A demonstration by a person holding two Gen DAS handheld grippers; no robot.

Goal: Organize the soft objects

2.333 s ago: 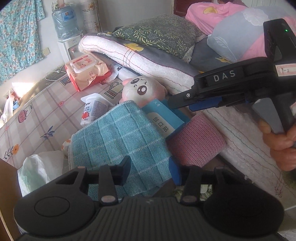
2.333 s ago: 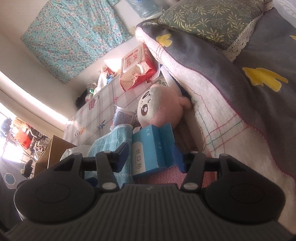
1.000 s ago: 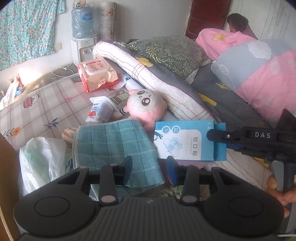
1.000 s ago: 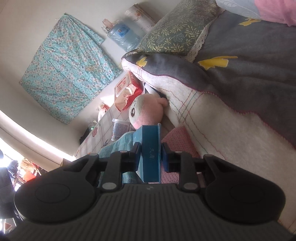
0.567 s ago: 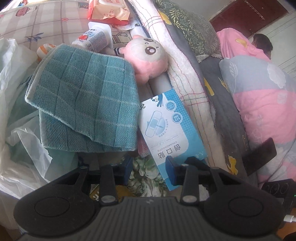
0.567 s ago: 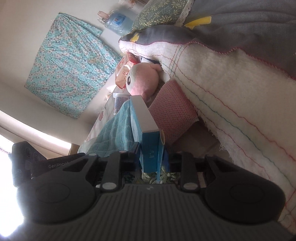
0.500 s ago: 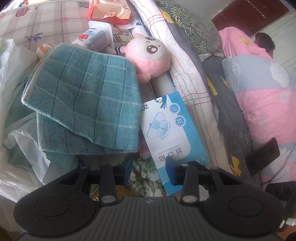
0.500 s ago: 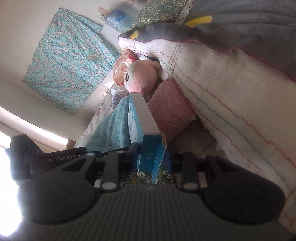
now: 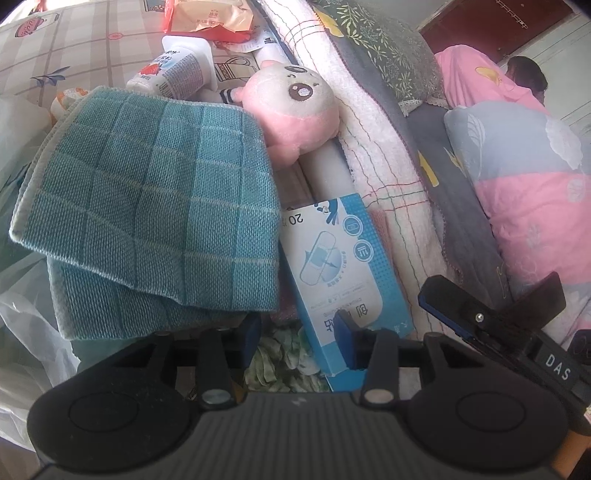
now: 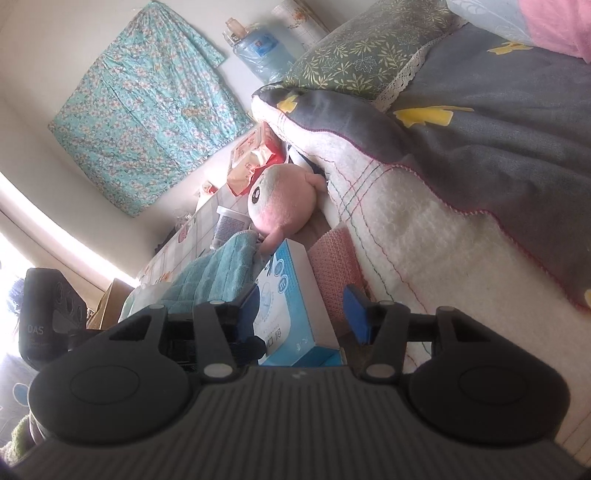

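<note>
A blue-and-white plaster box (image 9: 343, 266) lies tilted between a folded teal towel (image 9: 147, 206) and a pink knitted cloth (image 10: 332, 273). A pink plush toy (image 9: 295, 107) sits just beyond them against the blanket. My right gripper (image 10: 301, 314) is opening; the box shows between its fingers, and the right pad (image 10: 356, 317) stands apart from it. In the left wrist view the right gripper (image 9: 491, 291) sits just right of the box. My left gripper (image 9: 299, 334) is low at the towel's near edge, opening, its right finger over the box's near end, gripping nothing.
A folded white-and-grey blanket (image 9: 380, 140) runs along the right, with a pink-and-grey duvet (image 9: 535, 177) beyond and a person lying at the far end. A cream tube (image 9: 177, 70) and a wipes pack (image 9: 210, 14) lie behind the towel. A white plastic bag (image 9: 22, 295) is at the left.
The right gripper brought the box down beside the towel and spread its jaws off it. The left gripper sank and rolled, closing in on the towel's near edge.
</note>
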